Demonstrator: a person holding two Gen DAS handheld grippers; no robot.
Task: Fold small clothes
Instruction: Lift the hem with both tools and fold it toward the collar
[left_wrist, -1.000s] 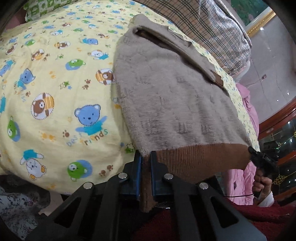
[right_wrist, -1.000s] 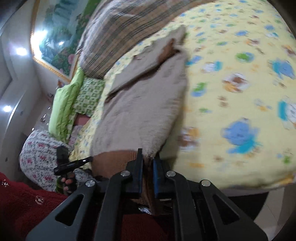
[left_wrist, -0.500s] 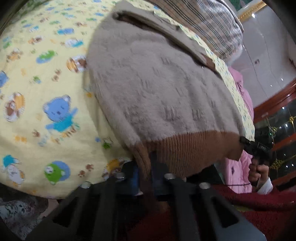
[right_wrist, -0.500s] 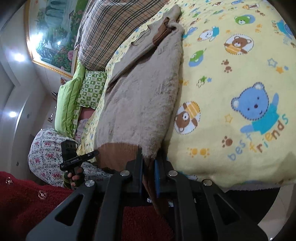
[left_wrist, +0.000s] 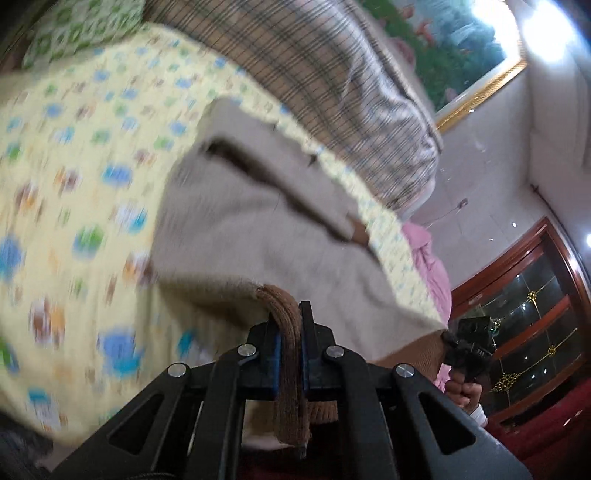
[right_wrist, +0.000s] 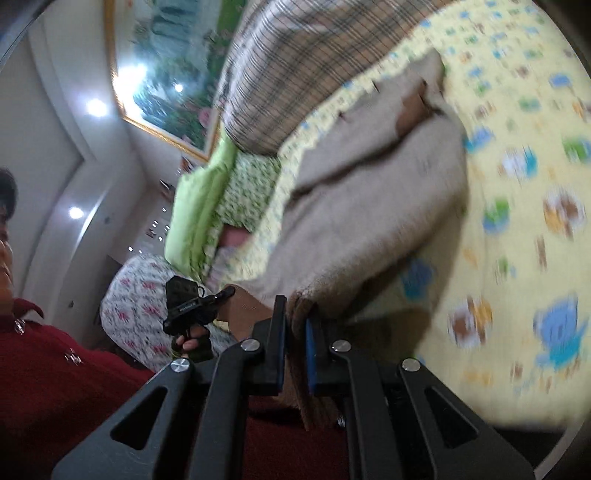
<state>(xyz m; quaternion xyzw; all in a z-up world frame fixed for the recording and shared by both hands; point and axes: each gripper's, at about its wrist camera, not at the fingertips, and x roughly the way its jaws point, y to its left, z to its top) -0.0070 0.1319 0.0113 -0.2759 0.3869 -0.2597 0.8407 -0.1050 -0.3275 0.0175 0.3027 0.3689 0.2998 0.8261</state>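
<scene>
- A beige sweater (left_wrist: 258, 229) lies on a bed's cartoon-print sheet (left_wrist: 74, 184).
- Left gripper (left_wrist: 289, 345) and right gripper (right_wrist: 295, 332) fingers each pinch its brown ribbed hem (left_wrist: 286, 314).
- Folding looks barely begun; sleeves appear tucked, body unfolded.

Each hand-held gripper (left_wrist: 289, 354) (right_wrist: 295, 350) is built of black struts with silver screws and blue pads (left_wrist: 274, 363); a dark red buttoned top (right_wrist: 55, 380) is worn.

Open yellow sheet (left_wrist: 85, 206) left of sweater (left_wrist: 236, 236), plaid pillow (left_wrist: 332, 96) blocking far side, green cushion (right_wrist: 199, 210) beside it
</scene>
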